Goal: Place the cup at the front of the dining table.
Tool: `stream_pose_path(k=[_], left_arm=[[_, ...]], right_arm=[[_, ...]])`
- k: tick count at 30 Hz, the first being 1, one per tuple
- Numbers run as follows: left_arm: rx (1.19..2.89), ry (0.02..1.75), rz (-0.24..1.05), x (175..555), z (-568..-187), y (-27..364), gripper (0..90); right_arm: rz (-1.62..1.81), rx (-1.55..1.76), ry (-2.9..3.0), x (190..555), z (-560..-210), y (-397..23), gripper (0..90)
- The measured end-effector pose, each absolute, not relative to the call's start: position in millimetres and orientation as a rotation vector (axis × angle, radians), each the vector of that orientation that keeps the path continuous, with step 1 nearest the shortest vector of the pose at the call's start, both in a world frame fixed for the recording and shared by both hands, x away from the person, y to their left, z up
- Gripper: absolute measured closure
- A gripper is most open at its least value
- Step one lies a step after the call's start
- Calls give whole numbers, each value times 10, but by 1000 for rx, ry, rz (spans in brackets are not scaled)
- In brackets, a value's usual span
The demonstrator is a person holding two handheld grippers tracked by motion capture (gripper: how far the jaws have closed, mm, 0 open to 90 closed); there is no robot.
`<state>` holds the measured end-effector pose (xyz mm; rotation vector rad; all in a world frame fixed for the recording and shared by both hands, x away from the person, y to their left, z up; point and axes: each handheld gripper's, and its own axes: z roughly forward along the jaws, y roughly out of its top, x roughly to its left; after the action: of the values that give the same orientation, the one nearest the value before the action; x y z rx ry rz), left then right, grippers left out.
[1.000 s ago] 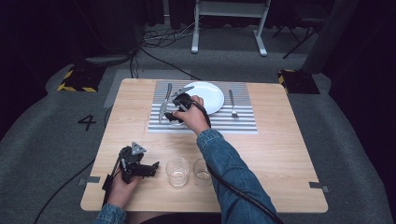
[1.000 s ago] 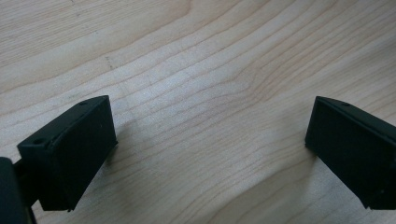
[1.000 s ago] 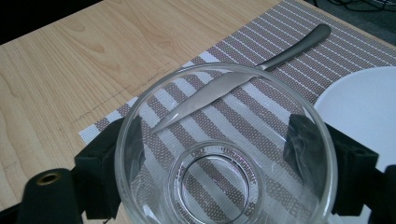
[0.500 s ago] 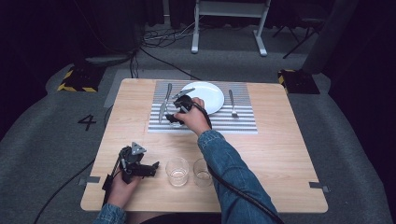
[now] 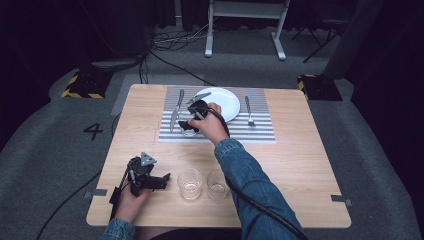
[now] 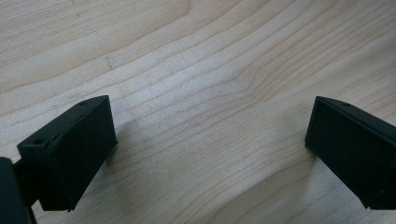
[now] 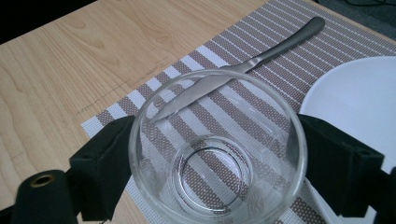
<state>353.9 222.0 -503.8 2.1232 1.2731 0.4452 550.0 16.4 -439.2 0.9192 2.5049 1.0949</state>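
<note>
The right gripper (image 5: 192, 116) holds a glass (image 7: 217, 149) between its jaws, one jaw on each side of the wall, over the striped mat (image 5: 260, 127). The glass sits upright, between the knife (image 7: 243, 70) and the plate (image 7: 359, 98). Whether its base rests on the mat or hangs just above it cannot be told.

The left gripper (image 6: 210, 154) rests low over bare table (image 6: 187, 56) at the near left, jaws wide apart and empty. Two more glasses (image 5: 190, 182) stand just beside it.

Risks, as judged:
- Smooth curved glass can slip if jaw pressure is light
- Tilting the hand can tip the glass
- A sideways move can strike the knife blade or the plate rim
</note>
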Motion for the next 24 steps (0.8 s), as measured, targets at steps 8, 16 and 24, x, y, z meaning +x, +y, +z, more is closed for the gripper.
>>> stream_pose_path(k=[8,16,24], left_arm=[[2122,1274,446,3539,-5039,2219,20],[2122,1274,447,3540,-5038,2219,20],[2123,1273,446,3540,-5038,2218,20]], right_arm=[[1110,876,2493,5431,-4159,58,176],[1117,857,2490,5345,-4010,-93,174],[1139,819,2487,5226,-3845,-296,173]])
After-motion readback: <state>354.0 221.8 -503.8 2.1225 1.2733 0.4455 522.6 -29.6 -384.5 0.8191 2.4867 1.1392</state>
